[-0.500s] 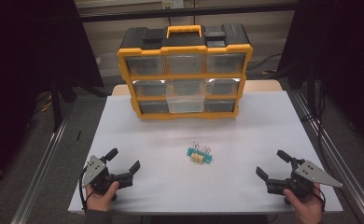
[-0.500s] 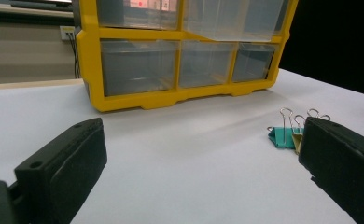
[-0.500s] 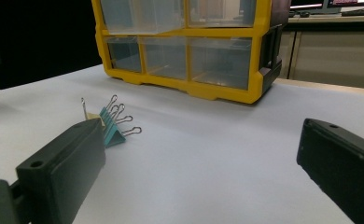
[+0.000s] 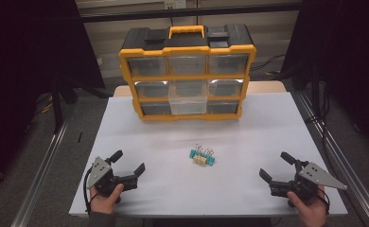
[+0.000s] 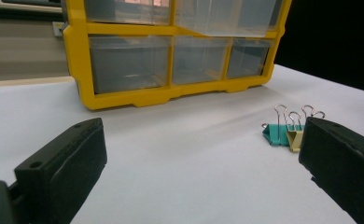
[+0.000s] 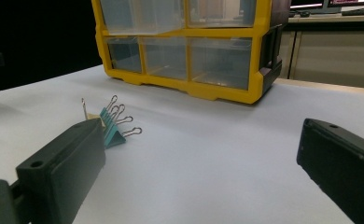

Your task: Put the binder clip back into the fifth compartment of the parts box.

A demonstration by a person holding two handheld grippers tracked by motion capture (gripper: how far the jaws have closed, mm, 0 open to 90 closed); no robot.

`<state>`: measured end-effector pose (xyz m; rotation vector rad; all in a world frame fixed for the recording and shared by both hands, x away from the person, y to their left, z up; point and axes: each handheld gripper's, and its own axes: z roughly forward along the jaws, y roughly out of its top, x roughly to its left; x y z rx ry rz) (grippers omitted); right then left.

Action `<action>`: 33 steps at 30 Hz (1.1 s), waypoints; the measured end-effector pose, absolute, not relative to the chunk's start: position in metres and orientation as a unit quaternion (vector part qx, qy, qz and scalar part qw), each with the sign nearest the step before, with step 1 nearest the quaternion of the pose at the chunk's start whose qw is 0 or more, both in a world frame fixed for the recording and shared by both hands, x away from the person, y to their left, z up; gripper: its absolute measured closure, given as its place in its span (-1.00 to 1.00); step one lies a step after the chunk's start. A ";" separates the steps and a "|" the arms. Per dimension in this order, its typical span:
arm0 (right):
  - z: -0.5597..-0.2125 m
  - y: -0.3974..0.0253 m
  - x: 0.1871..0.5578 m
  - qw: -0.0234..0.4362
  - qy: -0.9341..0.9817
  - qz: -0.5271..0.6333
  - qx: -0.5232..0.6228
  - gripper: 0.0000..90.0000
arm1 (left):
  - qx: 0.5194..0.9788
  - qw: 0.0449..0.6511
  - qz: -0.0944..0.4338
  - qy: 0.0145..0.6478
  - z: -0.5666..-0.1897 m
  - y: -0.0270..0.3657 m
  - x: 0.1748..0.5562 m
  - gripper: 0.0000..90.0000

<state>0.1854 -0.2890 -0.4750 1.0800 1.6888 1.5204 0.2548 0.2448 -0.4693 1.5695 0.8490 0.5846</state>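
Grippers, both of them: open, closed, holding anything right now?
Left gripper: open, jaws wide apart, holding nothing.
Right gripper: open, jaws wide apart, holding nothing.

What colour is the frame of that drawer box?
Yellow-orange, with a black top; the drawer box shows best in the high view.

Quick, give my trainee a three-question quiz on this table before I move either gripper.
1. True or false: the left gripper holds a clip.
2. Which drawer of the organizer sticks out? A) top left B) middle centre C) bottom right
3. What lies between the two grippers on the table?

Key:
1. False; its jaws stand open and empty, like the right gripper.
2. B, the centre drawer.
3. A small cluster of binder clips.
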 end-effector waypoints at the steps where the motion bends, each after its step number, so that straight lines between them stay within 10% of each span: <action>1: -0.475 -0.289 0.186 0.308 0.639 0.575 0.408 -0.98 | 0.680 0.584 0.256 0.361 -0.469 0.245 0.255 -0.98; 33: -0.473 -0.292 0.186 0.308 0.634 0.578 0.412 -0.98 | 0.713 0.568 0.202 0.357 -0.452 0.171 0.270 -0.98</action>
